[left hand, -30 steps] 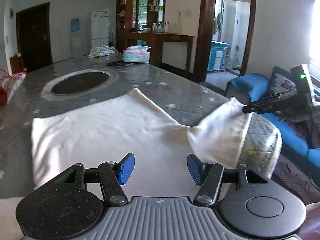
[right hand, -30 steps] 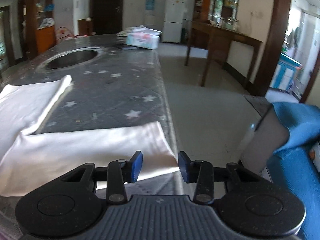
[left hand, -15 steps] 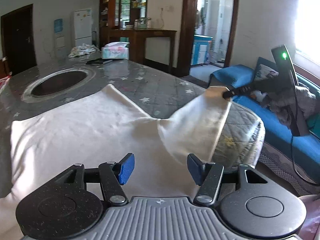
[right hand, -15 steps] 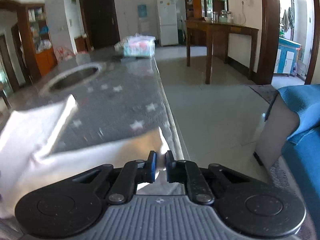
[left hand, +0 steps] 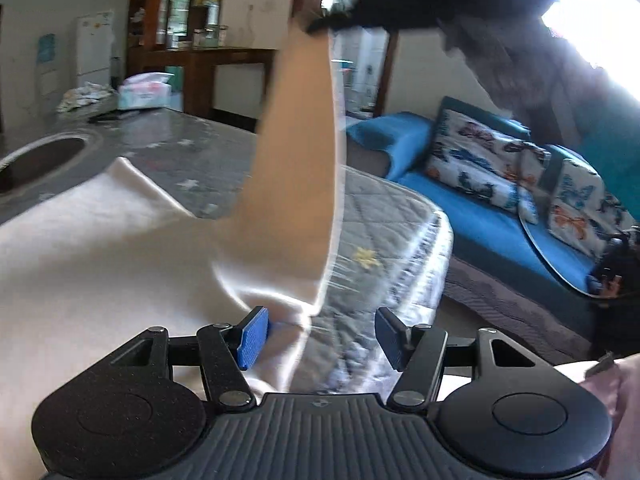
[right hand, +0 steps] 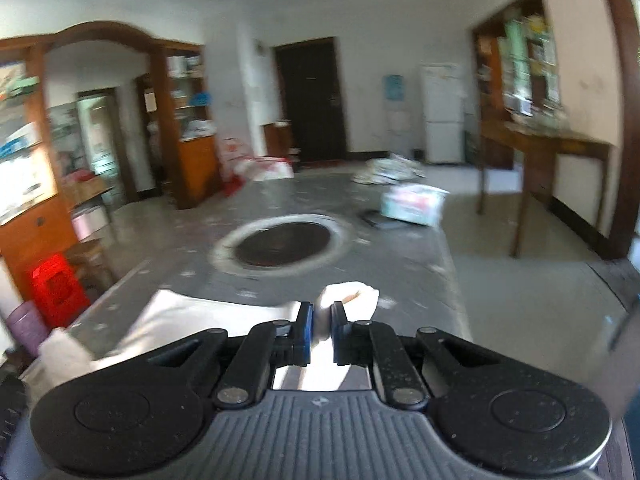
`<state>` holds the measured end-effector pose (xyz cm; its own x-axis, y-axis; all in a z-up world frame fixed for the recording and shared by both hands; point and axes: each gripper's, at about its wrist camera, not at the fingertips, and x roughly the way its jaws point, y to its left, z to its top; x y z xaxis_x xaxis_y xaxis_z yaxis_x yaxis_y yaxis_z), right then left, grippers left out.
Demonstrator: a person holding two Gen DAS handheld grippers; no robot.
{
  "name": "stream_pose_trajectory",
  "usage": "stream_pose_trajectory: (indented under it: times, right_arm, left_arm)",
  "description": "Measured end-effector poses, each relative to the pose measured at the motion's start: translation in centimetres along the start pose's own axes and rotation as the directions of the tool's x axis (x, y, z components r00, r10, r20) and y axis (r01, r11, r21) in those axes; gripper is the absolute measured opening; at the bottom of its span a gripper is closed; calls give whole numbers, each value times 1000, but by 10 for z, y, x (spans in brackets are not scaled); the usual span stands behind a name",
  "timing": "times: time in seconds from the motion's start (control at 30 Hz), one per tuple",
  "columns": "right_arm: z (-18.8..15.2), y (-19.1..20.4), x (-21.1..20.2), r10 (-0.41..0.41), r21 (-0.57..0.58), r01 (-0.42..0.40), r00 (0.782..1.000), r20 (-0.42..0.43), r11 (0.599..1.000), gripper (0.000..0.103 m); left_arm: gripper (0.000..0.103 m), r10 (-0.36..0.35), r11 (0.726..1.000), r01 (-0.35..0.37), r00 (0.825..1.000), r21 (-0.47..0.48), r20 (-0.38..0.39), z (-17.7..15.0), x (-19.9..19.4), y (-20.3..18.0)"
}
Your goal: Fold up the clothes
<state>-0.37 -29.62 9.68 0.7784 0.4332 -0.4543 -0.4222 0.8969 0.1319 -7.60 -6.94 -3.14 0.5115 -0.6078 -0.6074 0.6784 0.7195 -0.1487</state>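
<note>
A white garment [left hand: 100, 248] lies spread over the grey star-patterned table [left hand: 192, 152]. Its sleeve [left hand: 296, 152] is pulled up high, pinched at the cuff by my right gripper [left hand: 320, 26], seen dark at the top of the left wrist view. In the right wrist view my right gripper [right hand: 321, 330] is shut on the white cuff [right hand: 348, 298], high above the table. My left gripper [left hand: 320, 334] is open and low over the garment's near edge, where the sleeve meets the body; its left pad [left hand: 252, 338] is close to the cloth.
A round dark hole [right hand: 282, 242] sits mid-table. A tissue pack [right hand: 412, 204] and crumpled cloth [right hand: 386, 170] lie at the far end. The table's quilted corner [left hand: 392, 240] drops off toward a blue sofa [left hand: 500, 216] with butterfly cushions. A red stool [right hand: 56, 288] stands on the left.
My right gripper shut on the sleeve cuff and lifted it high off the table. My left gripper moved down and right, toward the base of the sleeve.
</note>
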Motion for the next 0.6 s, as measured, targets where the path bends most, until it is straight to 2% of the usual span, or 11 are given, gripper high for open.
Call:
stream_pose_trajectory:
  times: [0.13, 0.27, 0.43, 0.6]
  right_arm:
    - [17, 45, 10, 110, -98, -112, 994, -19, 989, 8]
    - [24, 86, 28, 207, -175, -215, 976, -65, 961, 8]
    - [16, 143, 56, 315, -253, -352, 933, -176, 901, 8]
    - [-7, 178, 78, 372, -264, -446, 882, -288, 855, 8]
  left_arm:
    - [63, -13, 999, 14, 1000, -37, 22, -3, -9, 3]
    - [65, 14, 998, -8, 996, -64, 92, -7, -38, 8]
    - [67, 115, 987, -97, 983, -128, 144, -26, -77, 20]
    - [68, 243, 950, -202, 957, -239, 156, -49, -109, 37]
